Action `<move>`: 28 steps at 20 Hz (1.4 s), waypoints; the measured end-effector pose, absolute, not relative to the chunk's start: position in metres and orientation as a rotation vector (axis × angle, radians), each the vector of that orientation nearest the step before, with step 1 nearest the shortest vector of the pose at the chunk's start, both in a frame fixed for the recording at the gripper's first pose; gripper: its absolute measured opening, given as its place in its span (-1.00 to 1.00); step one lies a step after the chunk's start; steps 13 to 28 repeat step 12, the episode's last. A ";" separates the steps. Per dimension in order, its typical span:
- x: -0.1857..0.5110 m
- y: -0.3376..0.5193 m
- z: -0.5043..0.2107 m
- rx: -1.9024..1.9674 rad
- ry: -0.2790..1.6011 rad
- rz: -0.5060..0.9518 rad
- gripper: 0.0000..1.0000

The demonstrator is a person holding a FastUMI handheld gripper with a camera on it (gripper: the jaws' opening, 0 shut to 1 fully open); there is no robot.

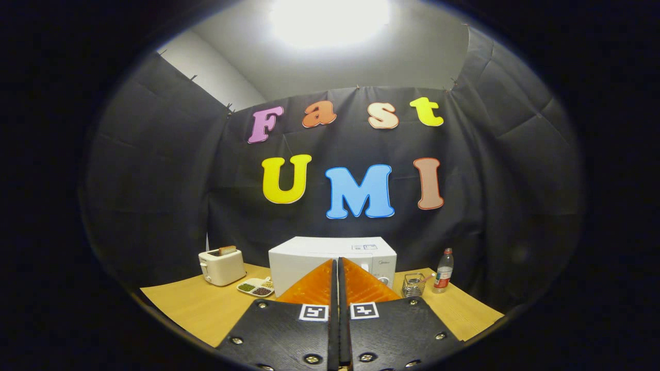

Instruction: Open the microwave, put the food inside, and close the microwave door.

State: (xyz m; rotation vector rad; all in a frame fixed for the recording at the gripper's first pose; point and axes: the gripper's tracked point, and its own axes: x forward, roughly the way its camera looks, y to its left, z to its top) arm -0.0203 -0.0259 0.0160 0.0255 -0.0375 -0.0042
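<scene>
The claw (pixel 338 281) is clenched on nothing, its two fingers pressed together with only a thin slit between them, and it hangs above the near edge of the desk (pixel 196 304), well short of everything on it. Straight beyond the fingertips stands the microwave (pixel 309 255), white, with its door closed; the fingers cover the middle of its front, so I cannot tell where the handle or door edge sits. Left of it, close by, lies a small divided dish (pixel 256 287) of food, and further left a toaster (pixel 221 266) with a slice of bread in its slot. To the right of the microwave are a wire basket (pixel 413 284) and, past that, a plastic bottle (pixel 443 271).

The risks from here, as I judge them: with the fingers shut, the claw cannot hook the door, and going in blind could shove the whole microwave backward. A door swinging leftward might sweep the dish, which looks shallow and could tip if gripped by one rim
</scene>
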 end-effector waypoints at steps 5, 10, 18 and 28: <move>-0.040 -0.028 0.026 -0.010 -0.046 -0.076 0.94; -0.042 -0.017 0.029 0.001 -0.056 -0.042 0.93; -0.039 -0.017 0.026 0.003 -0.045 -0.044 0.94; -0.039 -0.017 0.026 0.003 -0.045 -0.044 0.94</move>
